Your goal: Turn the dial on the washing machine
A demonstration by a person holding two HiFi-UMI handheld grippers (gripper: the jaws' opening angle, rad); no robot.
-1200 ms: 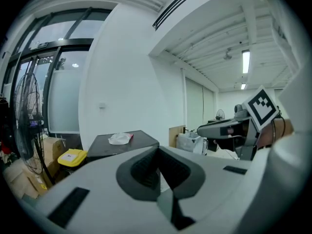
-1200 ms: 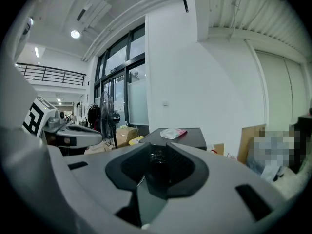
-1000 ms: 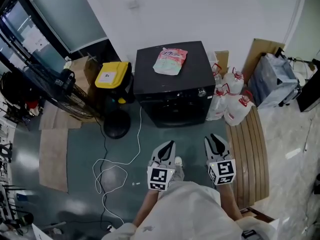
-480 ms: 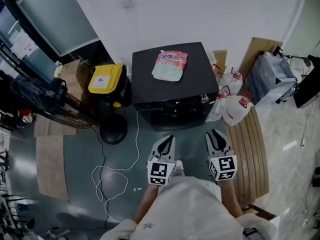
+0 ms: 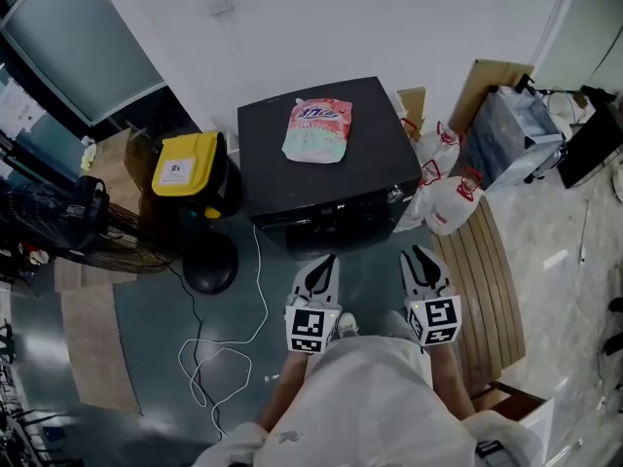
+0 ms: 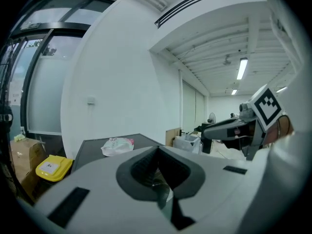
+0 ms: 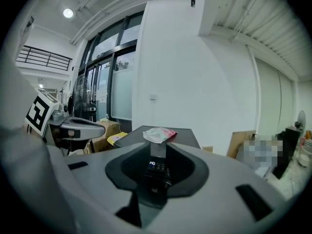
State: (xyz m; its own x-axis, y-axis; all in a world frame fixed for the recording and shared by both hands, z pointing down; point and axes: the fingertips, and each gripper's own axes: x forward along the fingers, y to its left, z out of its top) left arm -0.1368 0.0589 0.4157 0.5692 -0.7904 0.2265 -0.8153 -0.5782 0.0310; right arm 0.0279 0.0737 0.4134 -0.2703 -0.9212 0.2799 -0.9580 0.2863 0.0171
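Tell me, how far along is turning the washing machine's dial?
Nothing looks done yet. The left gripper and right gripper hang shut and empty, short of the black box-shaped washing machine. Its small silver dial is untouched; reaching and turning it remain.

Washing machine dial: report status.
Left gripper and right gripper shut, empty, short of washing machine. Dial untouched. Pink pouch on top, not blocking.

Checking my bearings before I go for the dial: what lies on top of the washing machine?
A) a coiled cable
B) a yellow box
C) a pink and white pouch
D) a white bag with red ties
C: the pink and white pouch lies on the washing machine, on its black top.
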